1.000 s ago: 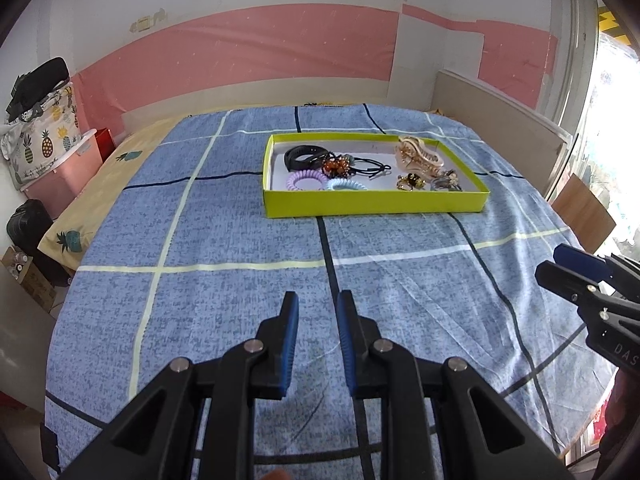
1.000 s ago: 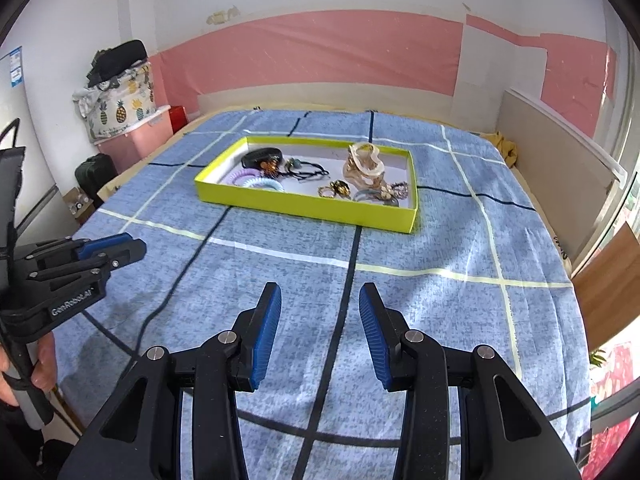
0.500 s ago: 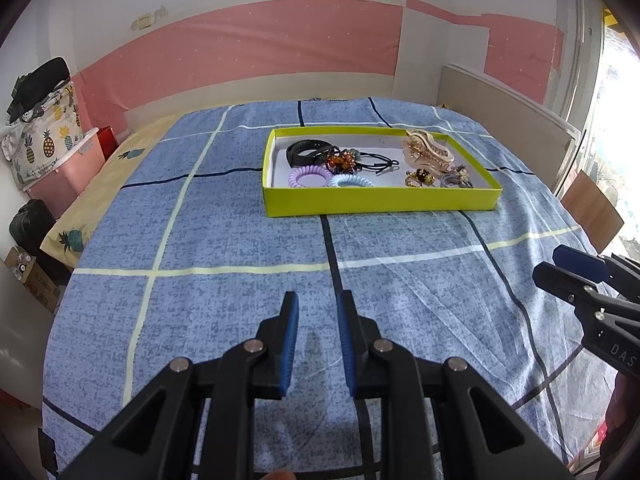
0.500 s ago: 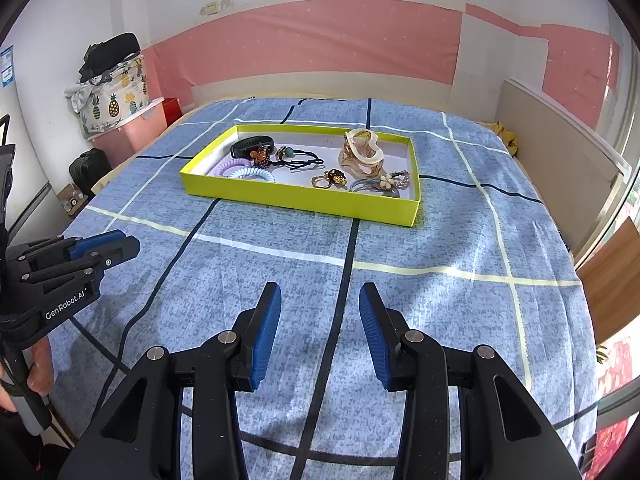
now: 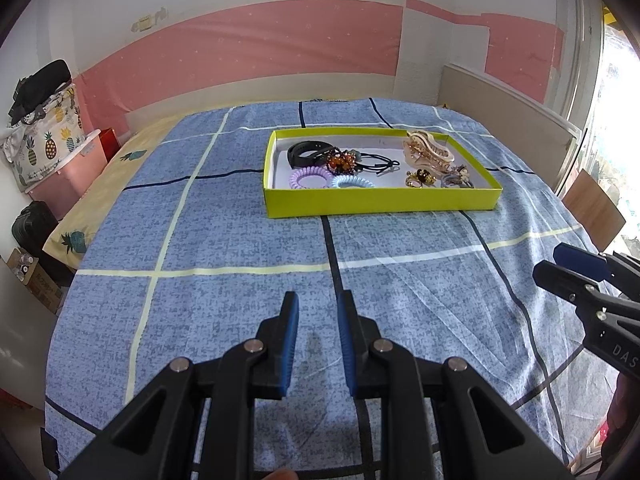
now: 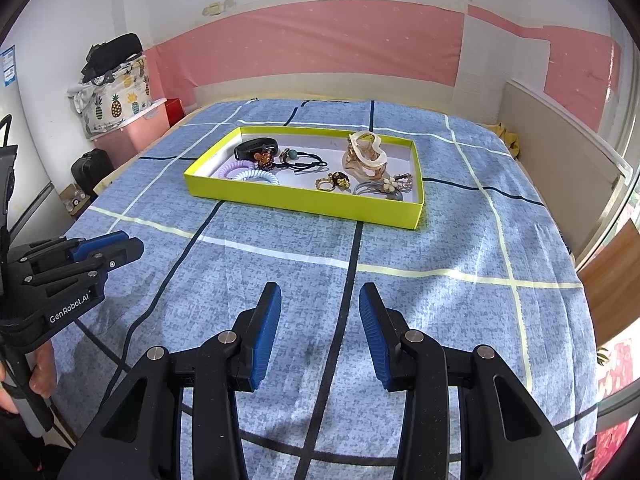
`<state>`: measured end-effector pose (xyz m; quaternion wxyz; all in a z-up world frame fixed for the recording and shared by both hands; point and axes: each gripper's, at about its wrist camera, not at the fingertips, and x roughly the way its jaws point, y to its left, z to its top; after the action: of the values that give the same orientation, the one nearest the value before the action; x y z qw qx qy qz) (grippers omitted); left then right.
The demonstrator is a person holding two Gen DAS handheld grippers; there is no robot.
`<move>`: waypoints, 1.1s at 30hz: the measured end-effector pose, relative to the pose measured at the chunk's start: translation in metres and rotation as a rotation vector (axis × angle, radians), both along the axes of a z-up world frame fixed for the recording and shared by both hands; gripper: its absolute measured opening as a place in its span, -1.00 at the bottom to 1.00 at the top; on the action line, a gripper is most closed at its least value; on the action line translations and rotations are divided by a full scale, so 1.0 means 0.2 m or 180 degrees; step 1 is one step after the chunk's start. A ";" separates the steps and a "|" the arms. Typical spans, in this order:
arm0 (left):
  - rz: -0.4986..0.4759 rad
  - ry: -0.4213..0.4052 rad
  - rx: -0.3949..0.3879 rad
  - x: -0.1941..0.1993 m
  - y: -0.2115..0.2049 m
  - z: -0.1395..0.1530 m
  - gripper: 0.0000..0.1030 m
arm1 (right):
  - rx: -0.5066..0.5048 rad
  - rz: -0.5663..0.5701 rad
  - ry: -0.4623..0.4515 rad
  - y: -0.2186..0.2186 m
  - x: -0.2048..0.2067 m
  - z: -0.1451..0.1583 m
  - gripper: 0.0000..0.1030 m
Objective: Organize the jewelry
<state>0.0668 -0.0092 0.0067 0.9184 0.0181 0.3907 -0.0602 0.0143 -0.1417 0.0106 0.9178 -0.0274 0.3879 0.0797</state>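
Note:
A yellow-green tray point(image 5: 380, 202) point(image 6: 304, 202) lies on the blue checked bed cover, far ahead of both grippers. In it lie a black band point(image 5: 306, 151), a purple coil hair tie point(image 5: 310, 178), a pale blue coil tie point(image 5: 352, 182), a beaded piece point(image 5: 340, 162), black elastic ties point(image 5: 378, 164), a beige claw clip point(image 5: 426, 152) point(image 6: 364, 158), gold rings point(image 6: 334, 181) and a flower clip point(image 6: 394, 186). My left gripper point(image 5: 317, 340) is open a little and empty above the near cover. My right gripper point(image 6: 320, 332) is open wider and empty.
A pink storage box with a pineapple-print bag point(image 5: 48, 148) stands left of the bed. A black case point(image 5: 34, 224) is on the floor there. A beige board point(image 5: 508, 120) runs along the right edge, with a window beyond. The pink and white wall is behind.
Both grippers have moved forward and lower toward the tray, which looks nearer. The openings of both look the same as before.

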 end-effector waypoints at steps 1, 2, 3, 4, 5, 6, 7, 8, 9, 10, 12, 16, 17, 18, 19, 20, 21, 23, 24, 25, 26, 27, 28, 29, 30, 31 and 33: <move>0.0003 -0.0001 0.0000 0.00 0.00 0.00 -0.59 | 0.0001 0.0000 -0.0001 0.00 0.00 0.00 -0.19; 0.0005 -0.0002 0.0003 0.00 0.00 0.00 -0.59 | -0.0001 -0.0003 -0.0001 0.00 0.00 0.00 -0.19; 0.0008 -0.0003 0.0005 0.00 0.00 0.00 -0.59 | 0.0001 -0.0003 0.0000 0.00 0.00 0.00 -0.19; 0.0007 -0.0002 0.0003 0.00 0.00 0.00 -0.59 | 0.0005 0.0000 0.0000 0.00 0.00 0.00 -0.19; 0.0007 -0.0002 0.0001 0.00 0.00 0.00 -0.60 | 0.0005 0.0002 0.0001 0.00 0.00 0.00 -0.19; 0.0009 -0.0004 0.0005 0.00 0.00 0.00 -0.59 | 0.0002 0.0002 0.0001 0.00 0.00 0.00 -0.19; 0.0009 -0.0006 0.0007 0.00 0.00 0.00 -0.59 | 0.0004 0.0001 0.0003 0.00 0.00 0.00 -0.19; 0.0008 -0.0004 0.0006 0.00 0.00 0.00 -0.59 | 0.0010 0.0002 0.0007 0.00 0.00 0.00 -0.19; 0.0007 -0.0003 0.0006 0.00 0.00 0.00 -0.59 | 0.0012 0.0003 0.0007 0.00 0.00 0.00 -0.19; 0.0010 -0.0005 0.0011 0.00 0.00 0.00 -0.59 | 0.0012 0.0001 0.0009 0.00 0.00 0.00 -0.19; 0.0014 -0.0005 0.0019 0.00 0.00 0.00 -0.60 | 0.0016 0.0001 0.0006 0.00 0.00 0.00 -0.19; 0.0018 -0.0014 0.0037 0.00 -0.01 0.00 -0.59 | 0.0012 0.0003 0.0006 0.00 0.00 0.00 -0.19; 0.0016 -0.0016 0.0039 0.00 -0.01 0.00 -0.59 | 0.0014 0.0002 0.0005 0.00 0.00 0.00 -0.19; 0.0016 -0.0016 0.0041 0.00 -0.01 0.00 -0.60 | 0.0016 -0.0001 0.0008 0.00 0.00 0.00 -0.19; 0.0015 -0.0016 0.0046 0.00 -0.01 0.00 -0.60 | 0.0018 -0.0004 0.0011 0.00 0.00 0.00 -0.19; 0.0016 -0.0016 0.0050 0.00 -0.01 0.00 -0.60 | 0.0022 -0.0006 0.0012 0.00 0.00 0.00 -0.19; 0.0018 -0.0015 0.0052 0.00 -0.01 0.00 -0.60 | 0.0025 -0.0008 0.0012 -0.01 0.00 0.00 -0.19; 0.0026 -0.0017 0.0067 0.00 -0.02 0.00 -0.59 | 0.0025 -0.0006 0.0008 -0.01 0.00 0.00 -0.19; 0.0031 -0.0017 0.0072 0.00 -0.02 0.00 -0.60 | 0.0023 -0.0004 0.0008 -0.01 0.00 0.00 -0.19; 0.0038 -0.0018 0.0075 0.00 -0.02 0.00 -0.60 | 0.0024 -0.0004 0.0010 -0.01 0.00 0.00 -0.19; 0.0044 -0.0022 0.0079 0.00 -0.02 0.00 -0.60 | 0.0026 -0.0004 0.0013 -0.01 0.00 0.00 -0.19; 0.0050 -0.0026 0.0084 0.00 -0.02 0.00 -0.59 | 0.0026 -0.0005 0.0014 -0.01 0.00 0.00 -0.19; 0.0051 -0.0028 0.0085 0.00 -0.02 0.00 -0.59 | 0.0026 -0.0003 0.0013 -0.01 0.00 0.00 -0.19; 0.0052 -0.0029 0.0088 0.00 -0.02 0.00 -0.59 | 0.0025 -0.0005 0.0013 -0.01 0.00 0.00 -0.19; 0.0055 -0.0032 0.0091 -0.01 -0.02 0.00 -0.59 | 0.0025 -0.0008 0.0016 -0.01 0.00 0.00 -0.19; 0.0057 -0.0035 0.0091 -0.01 -0.02 0.00 -0.60 | 0.0028 -0.0009 0.0016 -0.01 0.00 0.00 -0.19; 0.0060 -0.0036 0.0095 -0.01 -0.02 0.00 -0.59 | 0.0027 -0.0008 0.0014 -0.01 0.00 0.00 -0.19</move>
<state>0.0654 -0.0124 0.0071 0.9207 0.0284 0.3866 -0.0456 0.0144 -0.1435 0.0109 0.9172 -0.0228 0.3896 0.0804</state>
